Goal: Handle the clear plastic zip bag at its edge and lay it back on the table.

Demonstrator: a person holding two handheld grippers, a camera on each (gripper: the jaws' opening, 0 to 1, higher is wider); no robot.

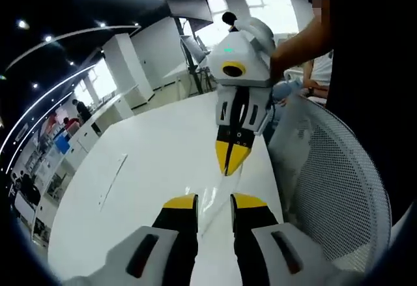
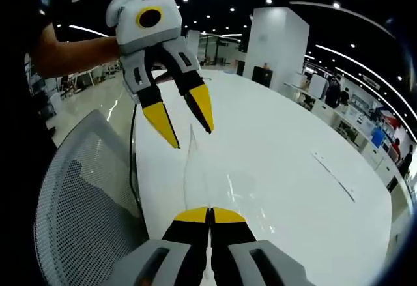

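Right gripper (image 2: pixel 210 215): jaws clenched on near edge of clear zip bag (image 2: pixel 193 169), held upright above white bench (image 2: pixel 293 169). Left gripper (image 1: pixel 213 202): jaws released, tips parted either side of bag's edge, contact not discernible. Beside bench edge: white mesh chair back (image 1: pixel 339 188). Beyond: person's forearm (image 2: pixel 71 51).
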